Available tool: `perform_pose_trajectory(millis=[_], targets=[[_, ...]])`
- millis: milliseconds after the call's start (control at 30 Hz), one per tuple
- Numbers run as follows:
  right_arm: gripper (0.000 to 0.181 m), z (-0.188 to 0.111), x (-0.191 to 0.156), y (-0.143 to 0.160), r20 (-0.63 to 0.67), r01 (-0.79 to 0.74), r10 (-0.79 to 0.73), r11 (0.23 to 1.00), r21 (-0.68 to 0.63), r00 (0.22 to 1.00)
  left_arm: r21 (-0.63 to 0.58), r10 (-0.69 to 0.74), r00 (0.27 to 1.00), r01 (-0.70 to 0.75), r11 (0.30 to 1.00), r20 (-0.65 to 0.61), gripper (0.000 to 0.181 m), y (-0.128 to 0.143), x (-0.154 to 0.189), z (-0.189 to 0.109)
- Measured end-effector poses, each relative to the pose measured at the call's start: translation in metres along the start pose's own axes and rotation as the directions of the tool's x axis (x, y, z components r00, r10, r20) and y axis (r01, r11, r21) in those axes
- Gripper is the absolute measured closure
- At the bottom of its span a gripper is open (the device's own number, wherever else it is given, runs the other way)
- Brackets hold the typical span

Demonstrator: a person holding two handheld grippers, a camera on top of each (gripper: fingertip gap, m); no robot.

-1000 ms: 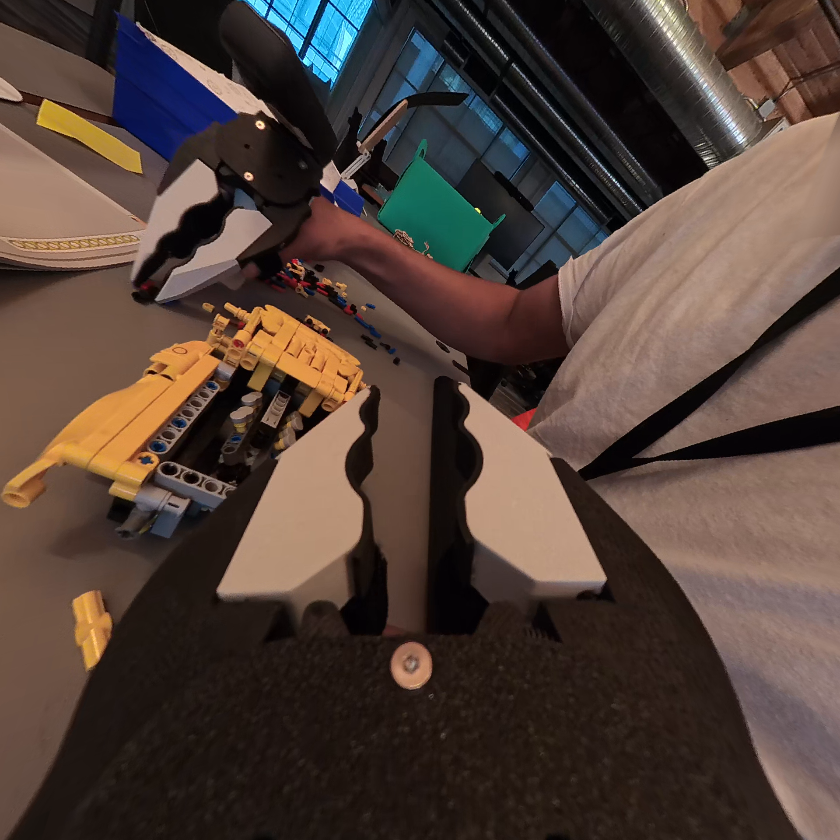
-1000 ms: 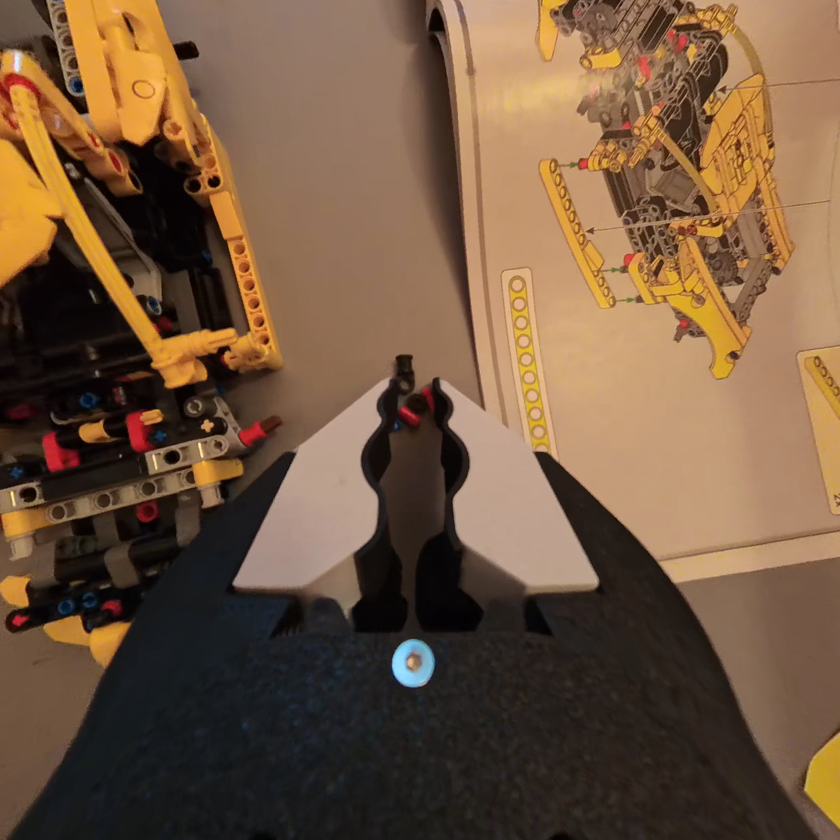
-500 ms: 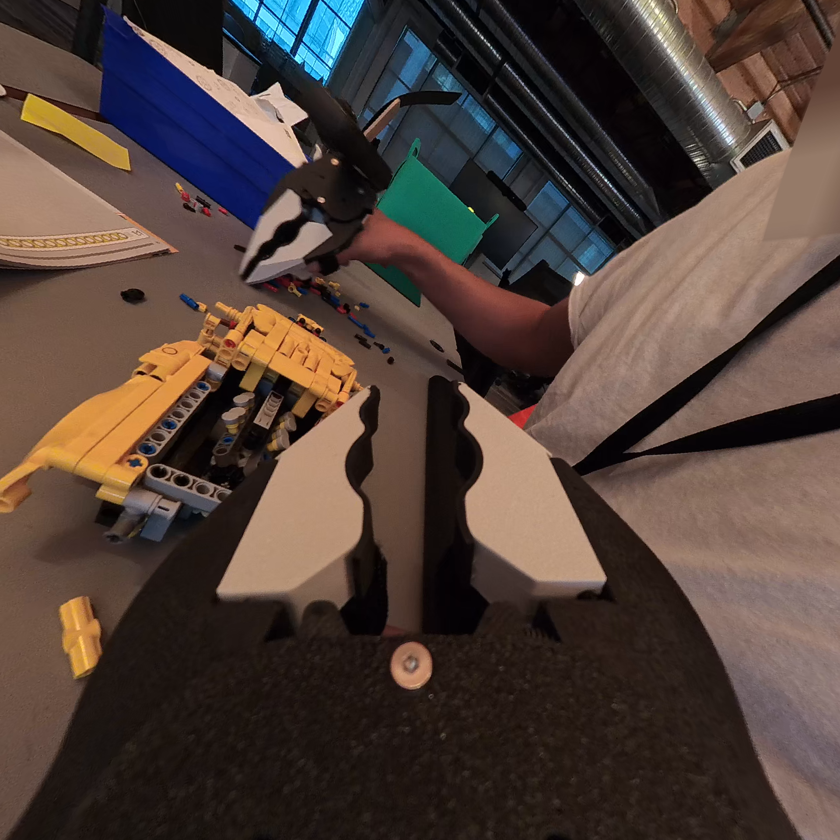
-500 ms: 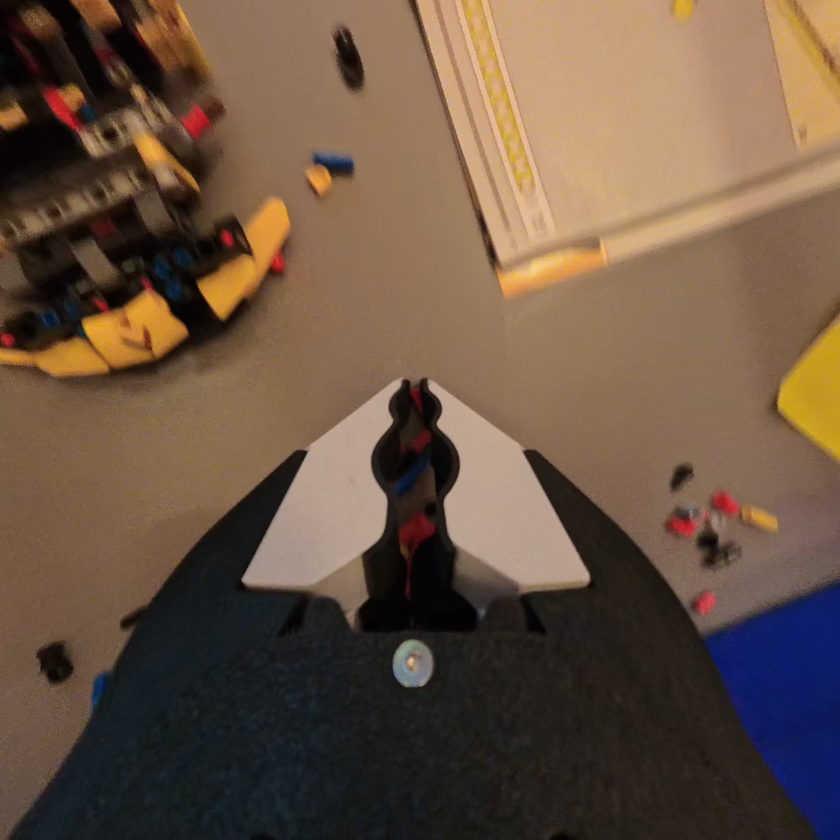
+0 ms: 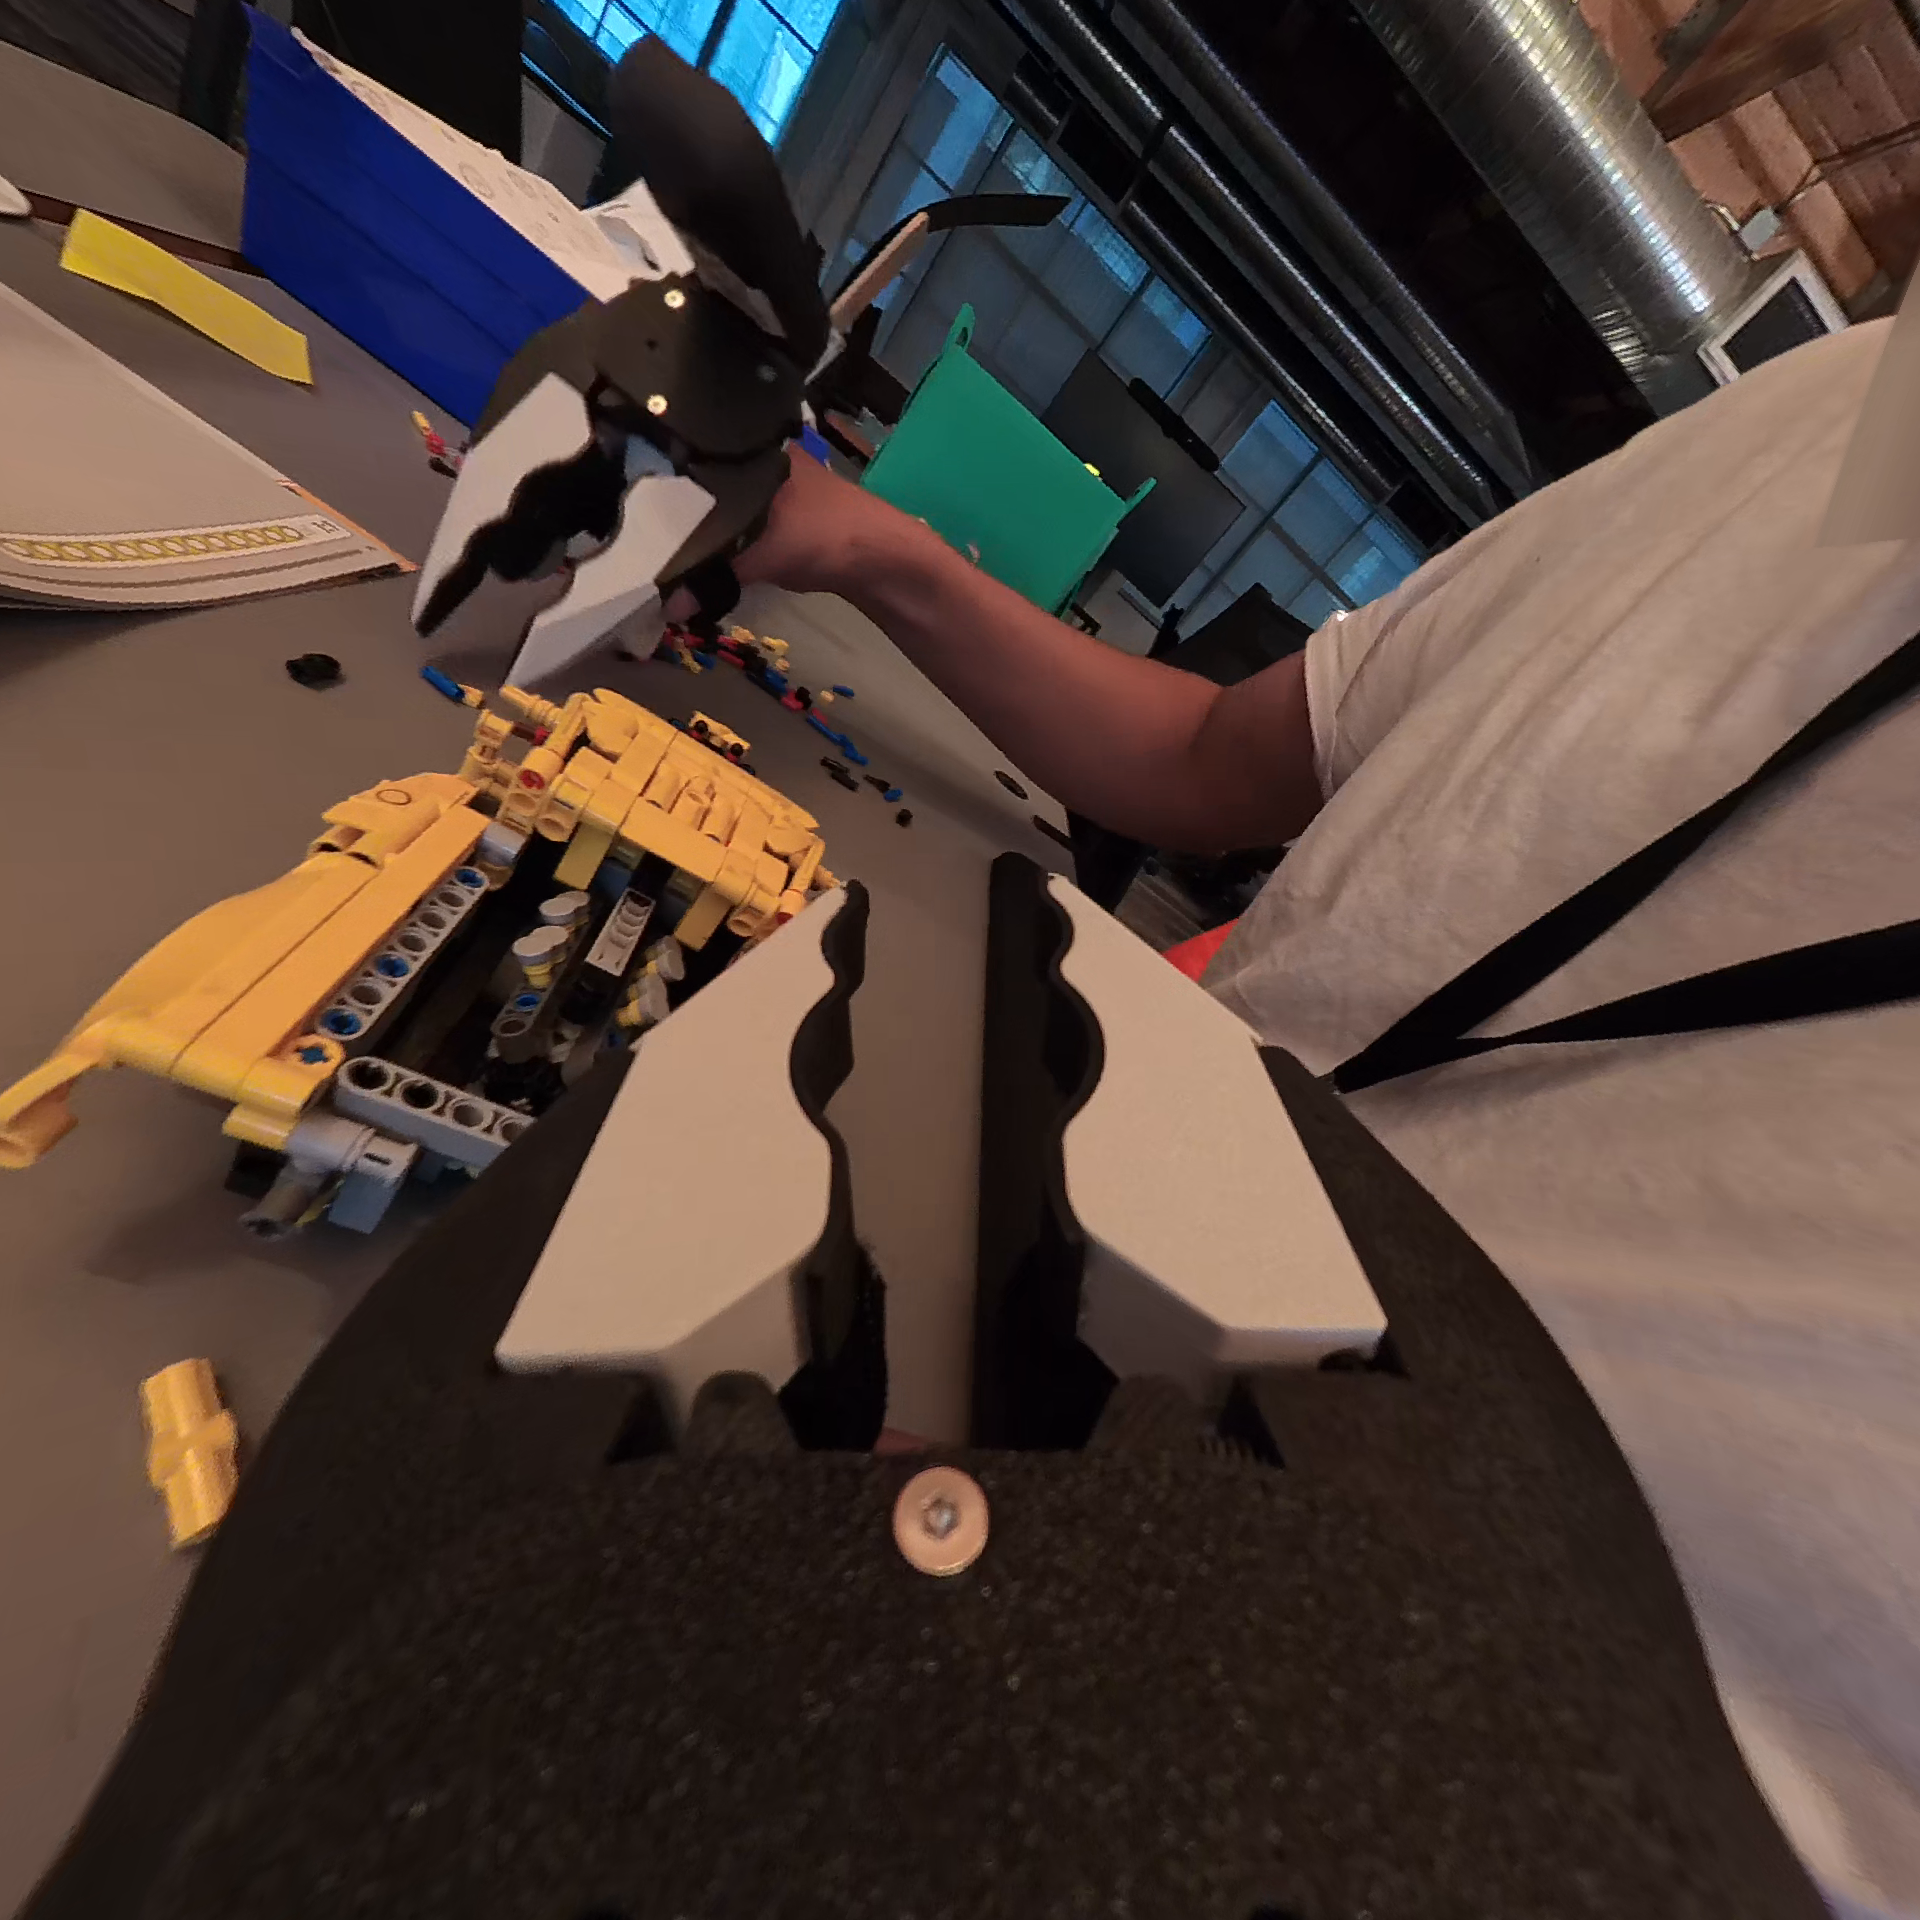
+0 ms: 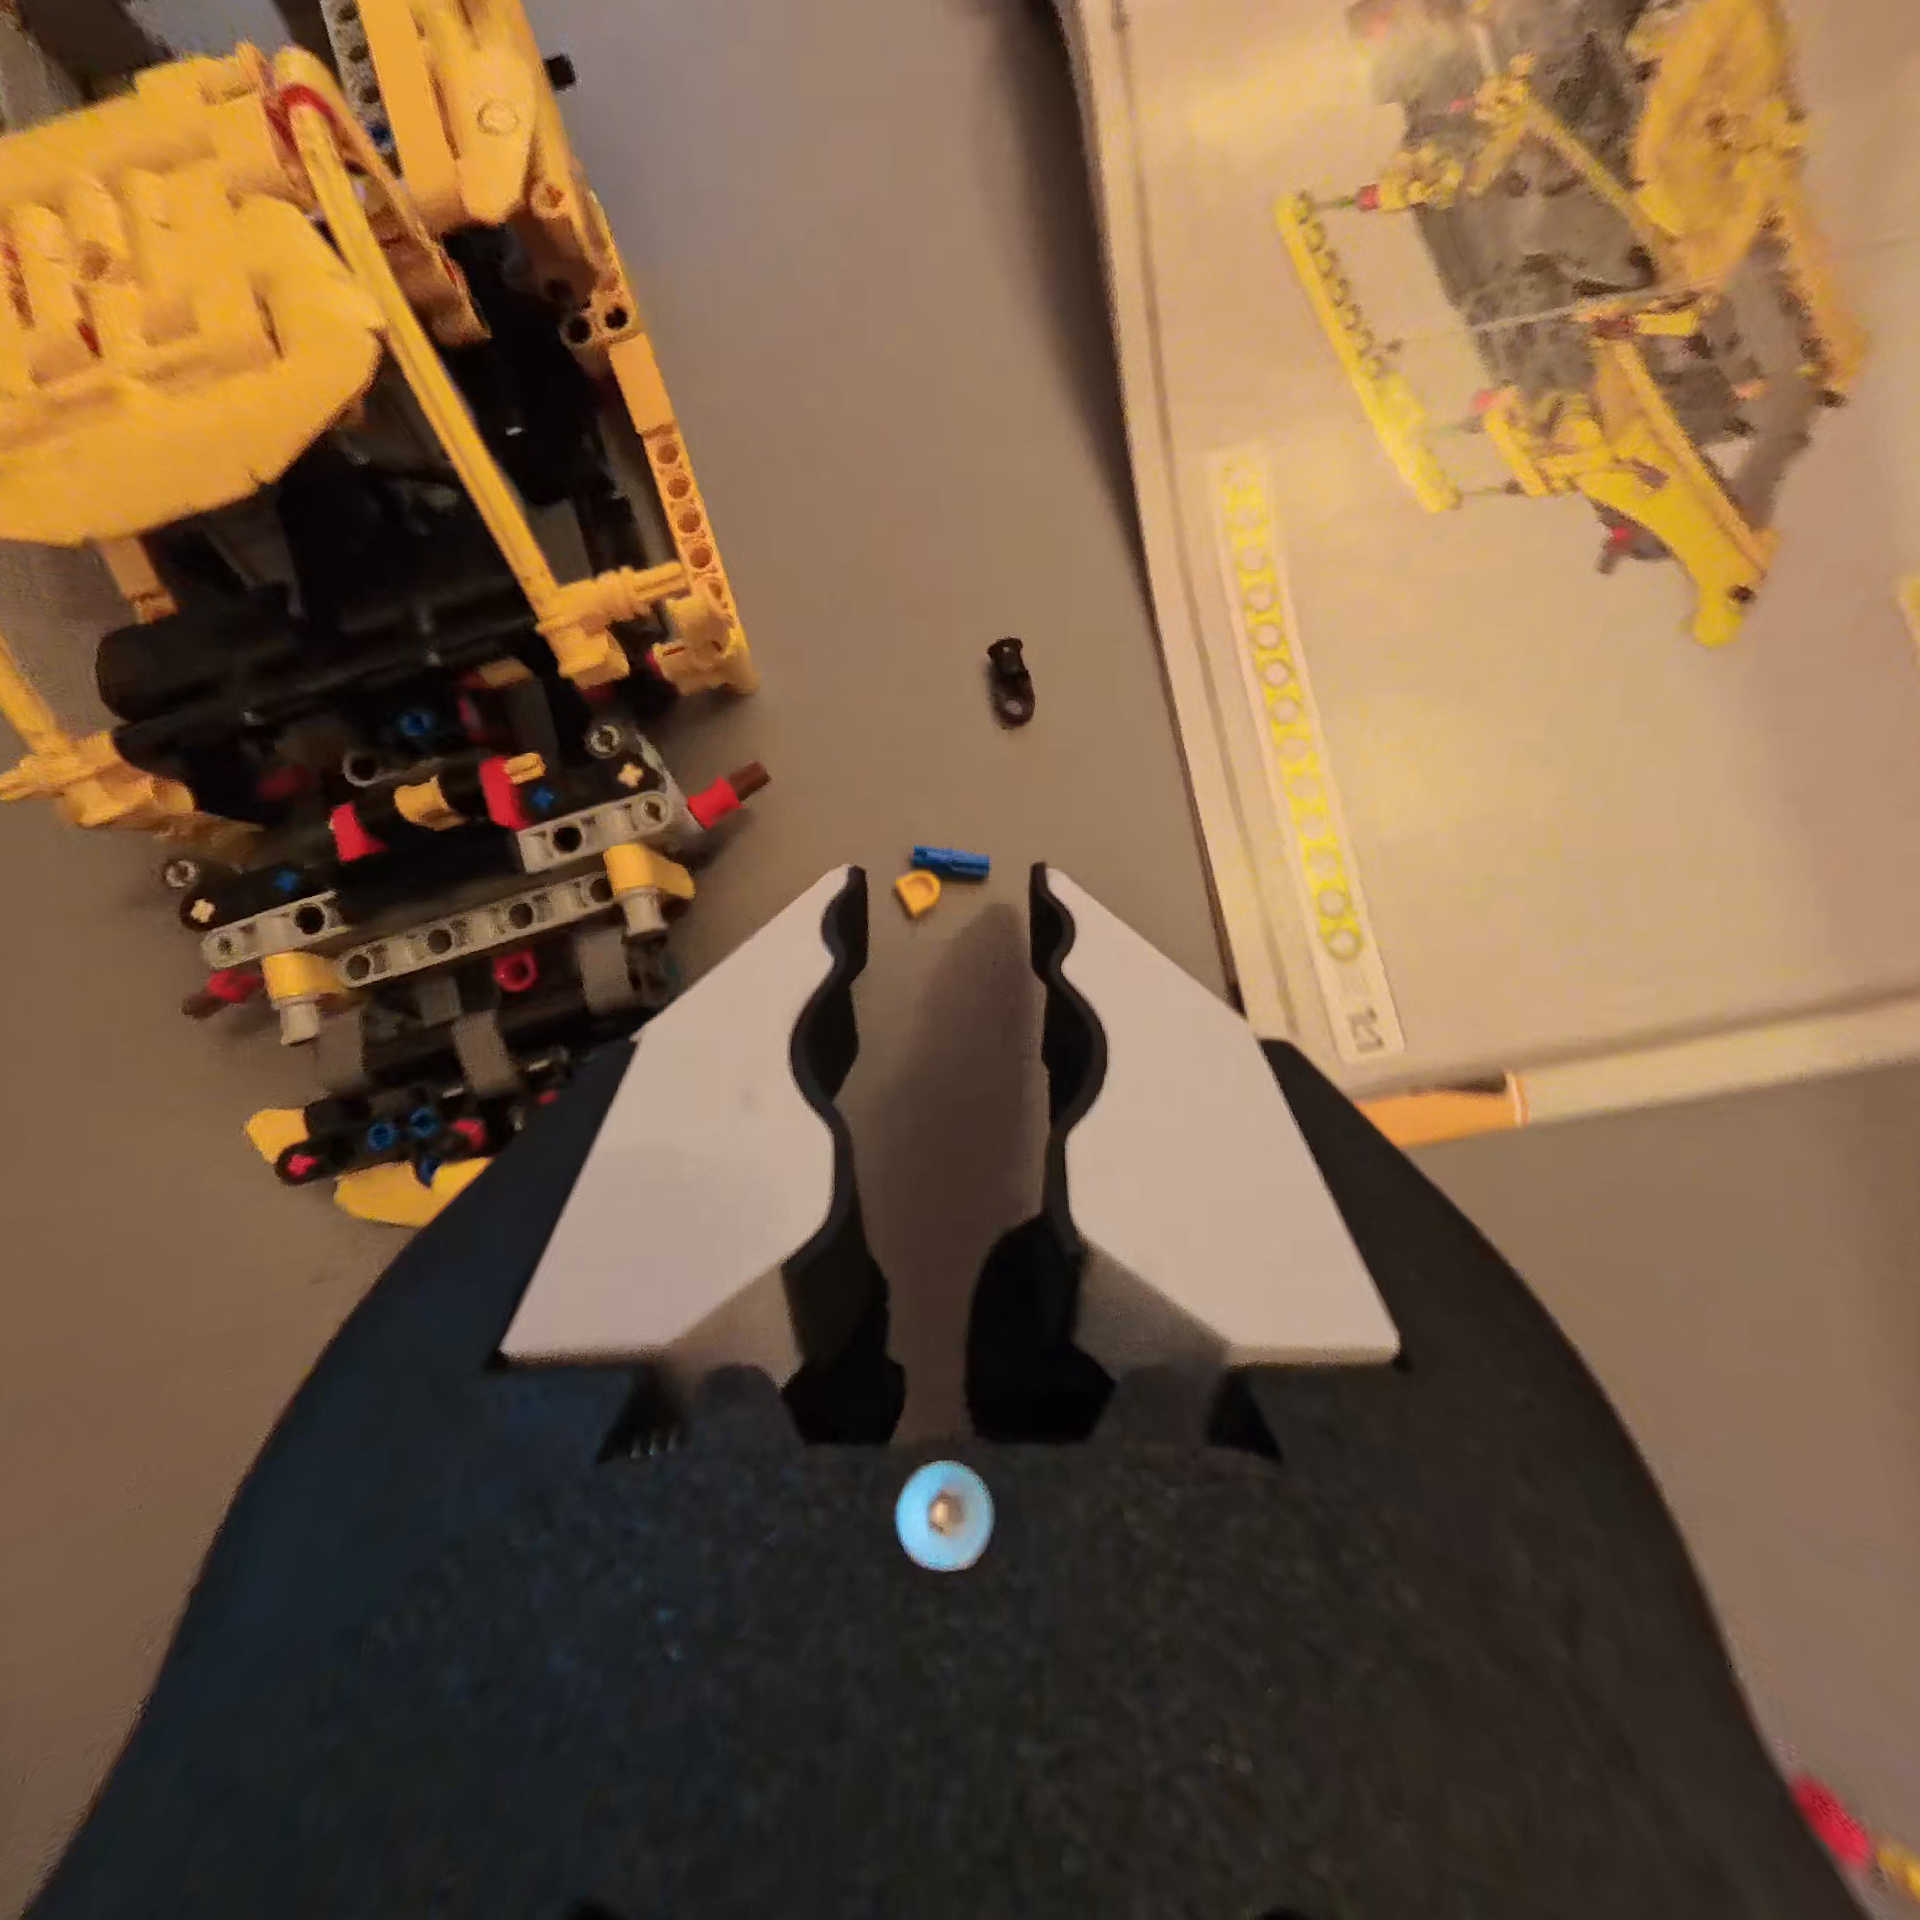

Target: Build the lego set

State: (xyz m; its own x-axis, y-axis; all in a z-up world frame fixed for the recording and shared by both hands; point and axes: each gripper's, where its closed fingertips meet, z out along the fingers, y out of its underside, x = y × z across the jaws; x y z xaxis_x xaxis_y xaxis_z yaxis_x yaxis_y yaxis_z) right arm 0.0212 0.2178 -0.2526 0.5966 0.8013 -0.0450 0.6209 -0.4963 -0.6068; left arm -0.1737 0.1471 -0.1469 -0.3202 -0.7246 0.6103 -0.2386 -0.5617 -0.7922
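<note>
1. Left wrist view: my left gripper (image 5: 920, 904) has its 2 pale grey fingers (image 5: 727, 1122) spread with a clear gap between them and nothing in it. Their inner edges are black and wavy, and the body behind them is coarse black foam with 1 bright screw in the middle.
2. The lego model (image 5: 436, 935) lies on the smooth grey table (image 5: 156, 748), just ahead and to the left of my left fingertips. Its top is glossy yellow panels and knobbly connectors; underneath show grey beams with rows of round holes, blue pins and dark inner parts.
3. A loose yellow connector (image 5: 189, 1449) lies on the table beside my gripper body. Farther off my right gripper (image 5: 488, 644) hangs over the table past the model, jaws parted, near scattered small pieces (image 5: 769, 675), a blue box (image 5: 384, 239) and a green bin (image 5: 987, 488).
4. Right wrist view: my right gripper (image 6: 945, 883) points down at the table (image 6: 914, 312) with its jaws well apart and holding nothing.
5. Just beyond its tips lie a short blue pin (image 6: 950, 861) and a small rounded yellow piece (image 6: 917, 894), side by side. A small black piece (image 6: 1010, 681) lies farther ahead.
6. The lego model (image 6: 364, 520) sits to the left, slightly blurred: yellow shell and a long holed yellow beam above, black, grey, red and blue parts at the near end.
7. The open instruction booklet (image 6: 1507, 623) lies flat to the right, its matte page showing a yellow model drawing.
</note>
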Motion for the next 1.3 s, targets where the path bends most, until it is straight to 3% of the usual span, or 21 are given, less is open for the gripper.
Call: perform_pose_trajectory(millis=[100,233,333,433,600,700,800,867,933,1000,1067,1167,1300], targets=[[0.152,0.01,-0.002,0.0,0.042,0.049,-0.048,0.998,-0.031,0.998,0.019,0.021,1.0,-0.021,1.0,0.018,0.15,-0.005,0.0,-0.004],[0.167,0.01,0.001,0.006,0.013,0.109,-0.108,0.992,-0.067,0.994,0.041,0.024,0.999,-0.025,0.999,0.022,0.15,-0.01,0.0,-0.006],[0.167,0.003,0.003,0.016,-0.003,0.079,-0.08,0.993,-0.085,0.997,0.016,0.04,0.999,-0.04,0.999,0.025,0.15,-0.007,0.001,-0.004],[0.167,-0.015,0.006,0.039,-0.041,0.014,-0.018,0.994,-0.112,0.999,0.017,0.053,0.998,-0.053,0.998,0.018,0.15,-0.009,0.006,-0.004],[0.168,-0.064,0.019,0.101,-0.216,-0.121,0.076,0.971,-0.206,0.973,0.04,0.049,0.998,-0.05,0.998,0.032,0.15,-0.019,0.005,-0.009],[0.167,-0.082,0.023,0.123,-0.287,-0.174,0.106,0.959,-0.224,0.952,-0.003,0.058,0.99,-0.058,0.998,0.127,0.15,-0.023,-0.009,-0.009],[0.152,-0.087,0.02,0.104,-0.31,-0.187,0.141,0.974,-0.127,0.94,-0.132,0.177,0.946,-0.146,0.98,0.27,0.138,-0.026,-0.027,-0.004],[0.151,-0.078,0.001,0.071,-0.231,-0.172,0.166,0.985,-0.008,0.959,-0.257,0.297,0.903,-0.221,0.941,0.311,0.124,-0.027,-0.032,0.006],[0.152,-0.061,-0.023,0.049,-0.124,-0.116,0.121,0.992,0.048,0.985,-0.36,0.375,0.884,-0.266,0.894,0.278,0.114,-0.026,-0.03,0.021],[0.152,-0.046,-0.025,0.05,-0.121,-0.012,0.009,1.0,-0.026,0.993,-0.429,0.397,0.891,-0.277,0.86,0.221,0.111,-0.022,-0.026,0.035],[0.155,-0.036,-0.016,0.05,-0.112,0.056,-0.061,0.997,-0.048,0.992,-0.469,0.401,0.896,-0.276,0.839,0.189,0.111,-0.018,-0.026,0.045],[0.155,-0.024,-0.022,0.04,0.037,0.129,-0.128,0.991,-0.023,0.991,-0.508,0.403,0.894,-0.258,0.822,0.196,0.111,-0.015,-0.036,0.055],[0.162,-0.013,-0.024,0.035,0.125,0.219,-0.218,0.976,0.007,0.968,-0.483,0.372,0.908,-0.243,0.841,0.191,0.111,-0.019,-0.033,0.064]])
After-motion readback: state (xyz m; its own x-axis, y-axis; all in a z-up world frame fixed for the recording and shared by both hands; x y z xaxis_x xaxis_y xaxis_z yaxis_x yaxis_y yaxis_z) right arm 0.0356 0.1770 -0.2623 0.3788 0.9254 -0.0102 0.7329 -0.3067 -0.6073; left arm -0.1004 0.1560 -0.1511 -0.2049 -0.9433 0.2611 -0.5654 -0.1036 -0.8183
